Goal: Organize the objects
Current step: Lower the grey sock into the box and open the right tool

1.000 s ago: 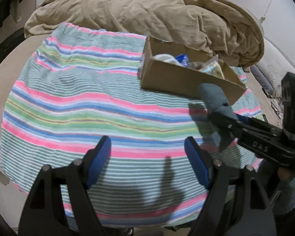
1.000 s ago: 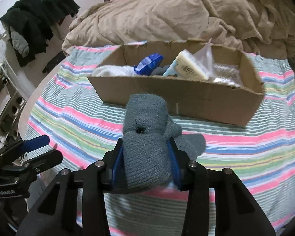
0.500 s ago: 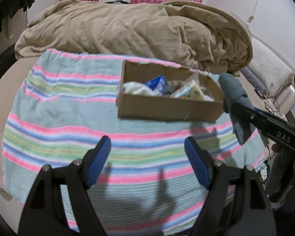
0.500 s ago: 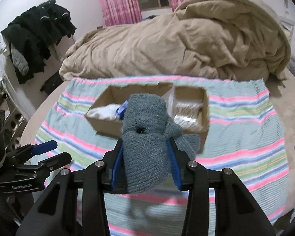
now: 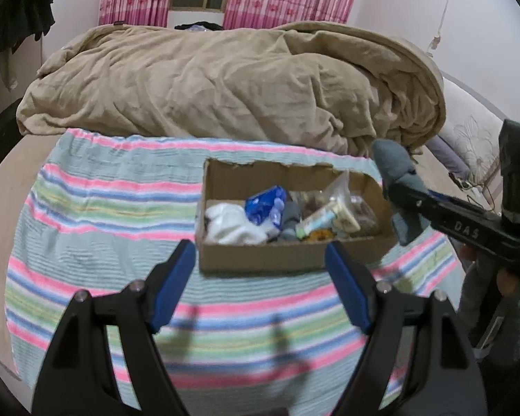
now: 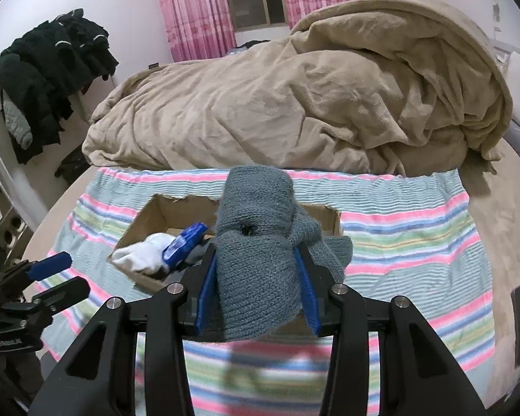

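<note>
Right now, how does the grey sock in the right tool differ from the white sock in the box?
The grey sock is a dark knit roll clamped between the right tool pads, held up in the air. The white sock is pale, lies loose at the left end of the cardboard box, and nothing grips it. The grey one has a tail hanging free; the white one rests bunched against other items. Both are soft rolled socks.

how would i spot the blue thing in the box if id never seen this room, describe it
Find the striped cloth spread on the bed in front of the heaped tan blanket; an open cardboard box sits on it. Inside, near the box's left end, the blue packet lies against a white bundle. It is the only bright blue, glossy item among the white, grey and clear-wrapped things.
</note>
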The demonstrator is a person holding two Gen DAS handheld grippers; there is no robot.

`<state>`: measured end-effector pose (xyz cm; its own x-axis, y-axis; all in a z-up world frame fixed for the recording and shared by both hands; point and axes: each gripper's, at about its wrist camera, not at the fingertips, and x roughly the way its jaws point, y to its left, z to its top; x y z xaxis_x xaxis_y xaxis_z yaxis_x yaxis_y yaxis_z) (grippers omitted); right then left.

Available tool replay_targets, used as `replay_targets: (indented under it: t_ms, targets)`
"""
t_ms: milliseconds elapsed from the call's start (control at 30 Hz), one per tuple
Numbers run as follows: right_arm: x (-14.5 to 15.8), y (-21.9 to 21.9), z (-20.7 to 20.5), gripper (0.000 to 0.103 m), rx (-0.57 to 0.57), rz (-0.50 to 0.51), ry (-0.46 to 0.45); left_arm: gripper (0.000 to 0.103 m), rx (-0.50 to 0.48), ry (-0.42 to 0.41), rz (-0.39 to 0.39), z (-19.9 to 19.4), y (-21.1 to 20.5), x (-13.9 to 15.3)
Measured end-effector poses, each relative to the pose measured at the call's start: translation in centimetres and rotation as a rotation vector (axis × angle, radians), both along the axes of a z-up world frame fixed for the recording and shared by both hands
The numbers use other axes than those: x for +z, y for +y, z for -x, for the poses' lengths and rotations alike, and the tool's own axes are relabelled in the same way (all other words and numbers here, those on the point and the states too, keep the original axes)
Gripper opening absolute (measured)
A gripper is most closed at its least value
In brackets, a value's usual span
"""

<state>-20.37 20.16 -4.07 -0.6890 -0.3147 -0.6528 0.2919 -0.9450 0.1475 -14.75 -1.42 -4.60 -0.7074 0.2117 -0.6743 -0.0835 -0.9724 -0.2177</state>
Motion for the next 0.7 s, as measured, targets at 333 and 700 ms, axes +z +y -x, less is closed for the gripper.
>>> replay_targets:
  t_ms: [333, 700]
  targets:
    - [-4.3, 0.8, 4.6, 0.044, -0.038, -0.031, -0.068, 0.078, 0.007, -0.035, -0.003, 3.3, 0.1, -2.2]
    - [-6.4, 0.1, 4.7, 0.046, -0.033, -0.093, -0.084, 0.078, 0.007, -0.061, -0.008, 3.1, 0.1, -3.1]
